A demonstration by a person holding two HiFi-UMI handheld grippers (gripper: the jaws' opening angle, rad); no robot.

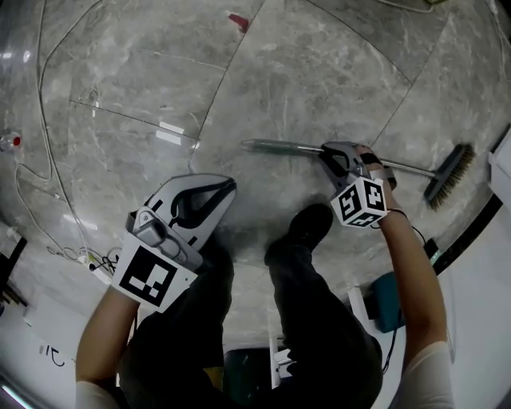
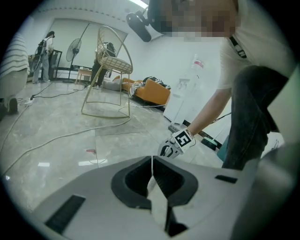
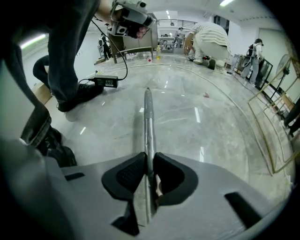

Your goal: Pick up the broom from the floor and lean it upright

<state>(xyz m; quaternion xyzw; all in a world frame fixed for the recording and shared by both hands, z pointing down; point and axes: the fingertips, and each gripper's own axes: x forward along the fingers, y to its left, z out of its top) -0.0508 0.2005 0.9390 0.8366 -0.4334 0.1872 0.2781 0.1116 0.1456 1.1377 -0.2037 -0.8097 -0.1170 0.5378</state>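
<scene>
The grey marble floor [image 1: 303,72] fills most of the head view, and the broom [image 1: 287,147] lies flat on it, just ahead of the person's dark shoe [image 1: 311,224]. Its brush head [image 1: 449,176] points to the right and the free end of its handle [image 3: 148,122] to the left. The step in hand looks like the pick-up itself. The right gripper [image 1: 335,157] reaches steeply down about midway along the handle, and its own view shows both pads pressed against the shaft, so it is clamped on the handle though nothing is lifted yet. The left gripper [image 2: 152,164] hangs well apart from the broom, over the person's left leg, with its jaws together on nothing. The next move probably calls for raising the handle while the brush head stays low as a pivot. The grip must stay firm so the thin shaft does not roll or slide, and some surface is needed to lean it against. The free left gripper could steady the upper end. Counted: one broom with one handle and one brush head, two grippers, two marker cubes [image 1: 152,275], and one small red scrap [image 1: 238,21] far up the floor.
</scene>
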